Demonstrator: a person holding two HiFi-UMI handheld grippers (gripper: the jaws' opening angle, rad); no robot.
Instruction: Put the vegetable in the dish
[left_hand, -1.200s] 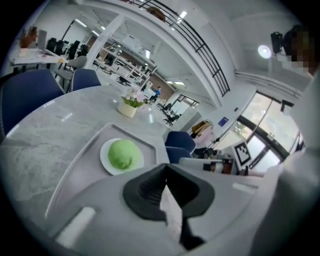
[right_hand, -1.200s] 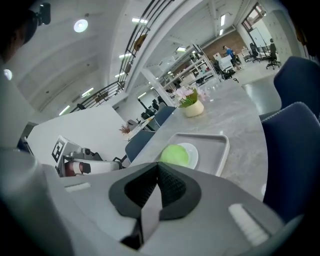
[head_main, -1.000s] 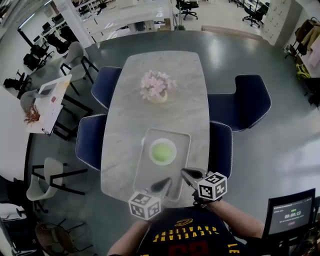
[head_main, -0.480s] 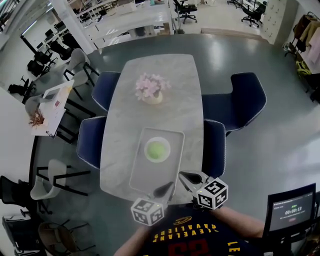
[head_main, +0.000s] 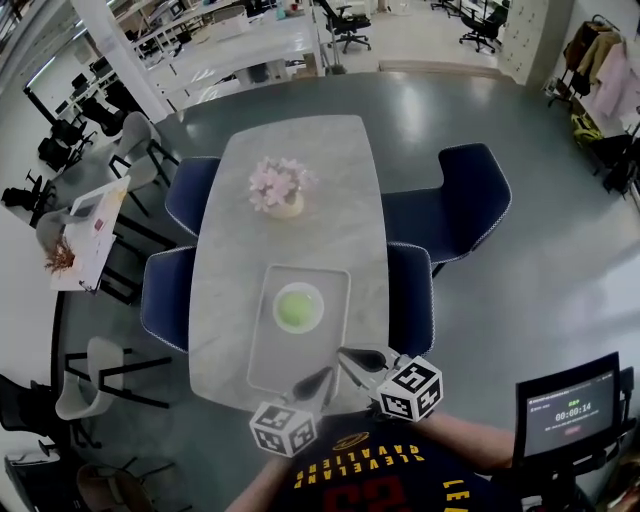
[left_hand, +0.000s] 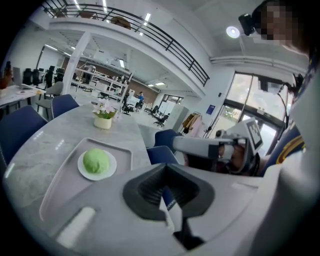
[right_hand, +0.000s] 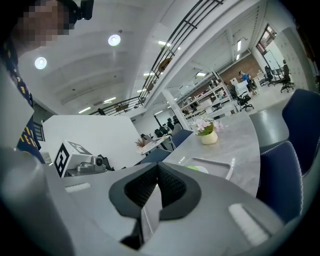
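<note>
A round green vegetable (head_main: 297, 306) lies in a white dish (head_main: 283, 321) on a grey tray (head_main: 262, 362) on the marble table (head_main: 225, 300). My left gripper (head_main: 320, 380) is shut and empty over the tray's near end. My right gripper (head_main: 352, 356) is also shut and empty, just past the tray's near right corner. The left gripper view has the vegetable (left_hand: 96, 161) in its dish (left_hand: 83, 172) ahead to the left, apart from the left gripper (left_hand: 167, 196). From the right gripper (right_hand: 156, 194), only a sliver of the vegetable (right_hand: 201, 169) shows in the tray (right_hand: 220, 166).
A pot of pink flowers (head_main: 277, 189) stands at the table's far middle. Blue chairs (head_main: 408, 300) line both long sides. A monitor (head_main: 563, 412) stands at my right, and a person's torso fills the near edge.
The head view has drifted, so the table sits a little further left and up. Both grippers stay shut by the tray's near end. The vegetable has not moved in its dish.
</note>
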